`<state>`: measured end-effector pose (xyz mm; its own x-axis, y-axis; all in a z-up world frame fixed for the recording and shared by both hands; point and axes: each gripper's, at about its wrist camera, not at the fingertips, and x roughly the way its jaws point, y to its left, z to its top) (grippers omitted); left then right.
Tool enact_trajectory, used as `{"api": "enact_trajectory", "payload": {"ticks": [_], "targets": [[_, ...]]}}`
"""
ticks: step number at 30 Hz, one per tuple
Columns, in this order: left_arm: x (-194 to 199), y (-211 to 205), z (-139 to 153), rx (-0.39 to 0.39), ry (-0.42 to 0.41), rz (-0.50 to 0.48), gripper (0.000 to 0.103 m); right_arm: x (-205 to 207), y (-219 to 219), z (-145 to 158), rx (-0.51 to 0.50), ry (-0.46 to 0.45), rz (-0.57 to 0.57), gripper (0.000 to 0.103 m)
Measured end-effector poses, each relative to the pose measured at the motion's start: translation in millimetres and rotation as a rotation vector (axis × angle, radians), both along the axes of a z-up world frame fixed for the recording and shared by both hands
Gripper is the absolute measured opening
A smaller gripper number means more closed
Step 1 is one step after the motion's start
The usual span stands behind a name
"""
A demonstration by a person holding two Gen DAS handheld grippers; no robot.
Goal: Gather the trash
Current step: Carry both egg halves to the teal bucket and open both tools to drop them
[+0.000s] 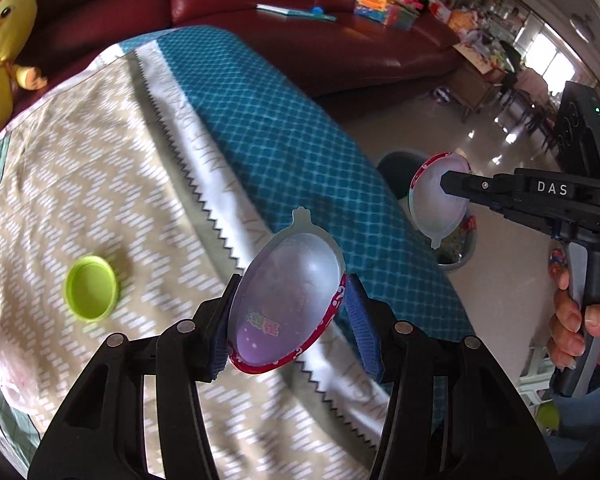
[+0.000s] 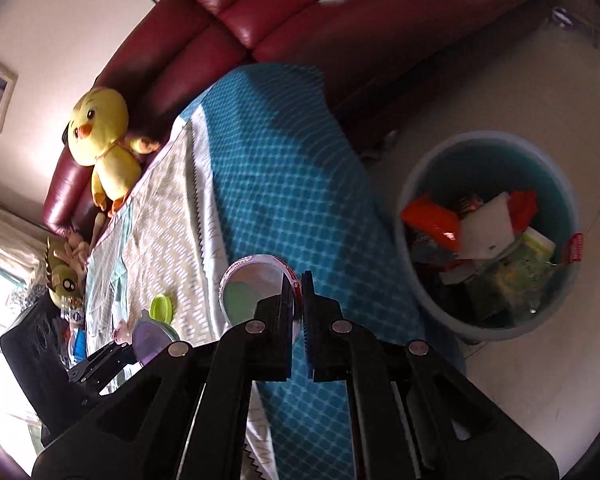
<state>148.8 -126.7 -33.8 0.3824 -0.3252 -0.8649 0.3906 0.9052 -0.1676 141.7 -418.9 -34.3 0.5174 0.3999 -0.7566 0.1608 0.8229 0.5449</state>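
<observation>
Left wrist view: my left gripper [image 1: 288, 312] holds a clear, egg-shaped plastic shell [image 1: 286, 300] with a red printed rim, its blue pads pressing the shell's two edges. Below lies a table under a beige and teal tablecloth [image 1: 260, 120]. A green bottle cap [image 1: 91, 294] sits on the cloth to the left, near a crumpled white wrapper [image 1: 8, 360] at the frame's edge. To the right, past the table's edge, my right gripper [image 1: 444, 186], carried by a hand [image 1: 580, 320], pinches a second clear shell [image 1: 438, 200] over the floor, with the trash bin [image 1: 456, 256] partly hidden behind it.

Right wrist view: the right gripper's fingers are clenched on the thin rim of that second shell, which stands just ahead of them. To the right, on the floor beside the table, the bin stands open and already holds wrappers and packets. A yellow plush chick [image 2: 100, 140] leans on the red sofa [image 2: 260, 20] behind the table.

I judge this the carrying step, both shells lifted and on their way to the bin. Next, each gripper needs to be brought above the bin's opening before letting go, the right one first, being nearer.
</observation>
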Motion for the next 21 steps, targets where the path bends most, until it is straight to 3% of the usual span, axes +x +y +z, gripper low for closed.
{"api": "enact_trajectory", "payload": {"ticks": [8,21], "targets": [[7,-90,4,0.029,-0.009,-0.150,0.053,-28,-98,1,0.017,-0.017,-0.177,0.004],[31,-198,-21,0.077,0.034,-0.269,0.053,-38,-164,-31,0.052,0.032,-0.260,0.004]]}}
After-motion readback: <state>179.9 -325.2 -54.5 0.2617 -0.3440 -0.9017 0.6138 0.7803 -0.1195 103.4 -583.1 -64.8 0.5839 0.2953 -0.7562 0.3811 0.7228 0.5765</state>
